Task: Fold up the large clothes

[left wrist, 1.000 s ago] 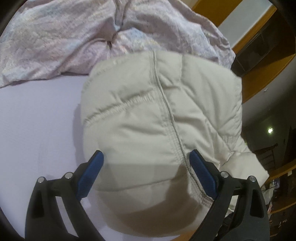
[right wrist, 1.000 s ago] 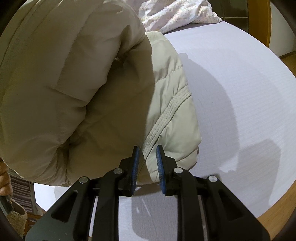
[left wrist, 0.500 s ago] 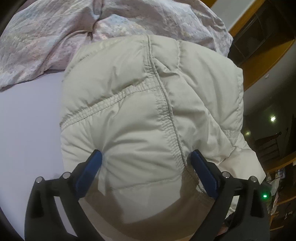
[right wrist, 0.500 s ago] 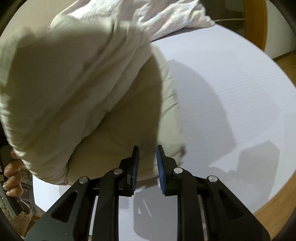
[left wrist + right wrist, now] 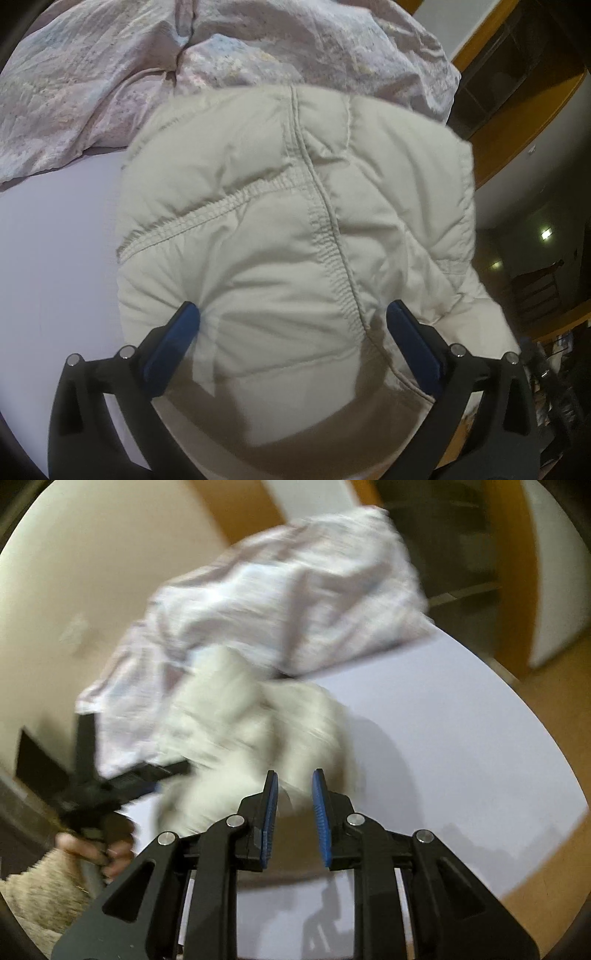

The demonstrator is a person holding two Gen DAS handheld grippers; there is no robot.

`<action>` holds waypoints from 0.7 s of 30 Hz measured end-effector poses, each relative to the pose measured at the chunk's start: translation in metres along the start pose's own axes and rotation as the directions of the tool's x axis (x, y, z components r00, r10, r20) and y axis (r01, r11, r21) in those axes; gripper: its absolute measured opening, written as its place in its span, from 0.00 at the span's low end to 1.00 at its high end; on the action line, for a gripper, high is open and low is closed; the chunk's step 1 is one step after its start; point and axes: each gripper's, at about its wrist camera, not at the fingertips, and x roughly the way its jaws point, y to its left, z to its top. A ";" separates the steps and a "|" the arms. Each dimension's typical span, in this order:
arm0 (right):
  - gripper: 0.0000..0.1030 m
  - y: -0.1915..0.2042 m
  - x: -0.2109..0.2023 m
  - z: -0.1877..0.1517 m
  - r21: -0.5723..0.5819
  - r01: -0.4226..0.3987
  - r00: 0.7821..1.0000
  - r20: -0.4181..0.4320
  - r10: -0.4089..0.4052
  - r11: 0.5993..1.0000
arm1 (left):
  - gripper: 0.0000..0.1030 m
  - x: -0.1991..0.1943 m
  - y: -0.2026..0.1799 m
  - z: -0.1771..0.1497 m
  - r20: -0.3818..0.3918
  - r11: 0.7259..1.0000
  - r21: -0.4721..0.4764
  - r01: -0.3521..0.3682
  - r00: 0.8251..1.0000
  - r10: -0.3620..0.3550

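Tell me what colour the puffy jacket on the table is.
The jacket is a plain pale beige or cream, clearest in the left wrist view.

Both grippers have black plastic frames with triangular cut-outs, silver round screws at the pivots and ribbed blue pads (image 5: 173,347) on the fingers (image 5: 321,812). At the lower left of the right wrist view, a fuzzy beige sleeve (image 5: 40,890) covers the person's wrist.

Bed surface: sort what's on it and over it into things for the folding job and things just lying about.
For the job: cream padded jacket; left gripper, jaws wide over it; right gripper, nearly shut, empty.

Lying about: crumpled floral quilt; lilac sheet.
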 end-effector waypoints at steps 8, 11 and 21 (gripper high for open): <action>0.20 0.085 0.055 0.033 -0.180 -0.106 0.994 -0.023 0.104 0.978 | 0.98 -0.029 0.024 0.009 0.069 0.993 0.021 -0.116 0.991 0.114; 0.20 0.096 0.075 0.042 -0.207 -0.080 0.997 -0.023 0.077 0.975 | 0.98 -0.029 0.036 0.013 0.072 0.989 0.008 -0.151 0.986 0.150; 0.20 0.090 0.117 0.052 -0.236 0.033 0.998 -0.048 -0.046 0.971 | 0.98 -0.014 0.048 0.025 0.057 0.978 0.016 -0.207 0.977 0.205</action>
